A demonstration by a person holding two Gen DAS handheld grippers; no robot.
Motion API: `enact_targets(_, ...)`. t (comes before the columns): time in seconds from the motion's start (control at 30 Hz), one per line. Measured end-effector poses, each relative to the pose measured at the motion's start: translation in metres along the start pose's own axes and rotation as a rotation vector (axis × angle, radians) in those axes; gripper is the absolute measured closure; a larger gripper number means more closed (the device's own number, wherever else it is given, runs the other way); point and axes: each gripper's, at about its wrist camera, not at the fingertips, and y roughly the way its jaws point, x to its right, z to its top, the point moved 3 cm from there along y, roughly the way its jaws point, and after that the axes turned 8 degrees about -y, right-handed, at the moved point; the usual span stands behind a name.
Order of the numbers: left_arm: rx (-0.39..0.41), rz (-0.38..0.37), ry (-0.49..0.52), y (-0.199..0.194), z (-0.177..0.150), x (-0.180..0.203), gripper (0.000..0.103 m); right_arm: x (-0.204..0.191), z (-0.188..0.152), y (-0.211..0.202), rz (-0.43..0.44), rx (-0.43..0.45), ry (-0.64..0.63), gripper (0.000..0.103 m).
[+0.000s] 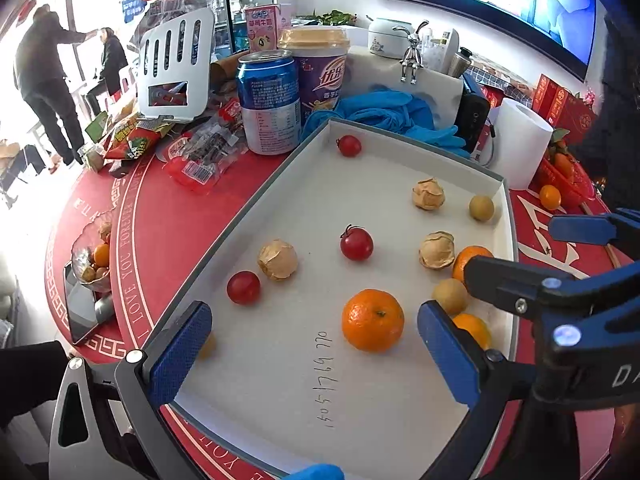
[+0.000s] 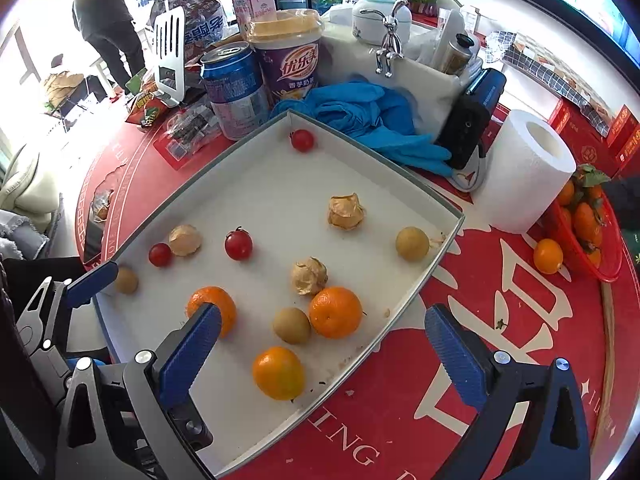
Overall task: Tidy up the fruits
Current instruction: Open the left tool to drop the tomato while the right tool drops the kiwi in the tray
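A white shallow box (image 1: 280,360) (image 2: 256,200) holds scattered fruit: oranges (image 1: 373,320) (image 2: 335,312), cherry tomatoes (image 1: 356,243) (image 2: 238,244), papery husked fruits (image 1: 277,259) (image 2: 346,210) and small tan round fruits (image 1: 481,208) (image 2: 412,243). My left gripper (image 1: 316,352) is open and empty, low over the box's near part, with one orange just ahead between its fingers. My right gripper (image 2: 324,352) is open and empty over the box's right near edge, above an orange (image 2: 278,372). The right gripper's fingers (image 1: 500,276) also show in the left wrist view.
The box lies on a red round table (image 1: 172,220). Behind it stand a blue can (image 1: 268,100), a purple cup (image 1: 316,72), blue gloves (image 2: 360,116) and a paper roll (image 2: 524,168). A red basket of oranges (image 2: 584,232) is at the right, a glass bowl (image 1: 92,260) at the left.
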Motion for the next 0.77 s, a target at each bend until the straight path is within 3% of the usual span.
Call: enact_targets(0.77, 0.01, 0.018, 0.039, -0.005, -0.005, 0.011, 0.0, 0.007, -0.011, -0.001, 0.007, -0.007, 0.013, 0.001)
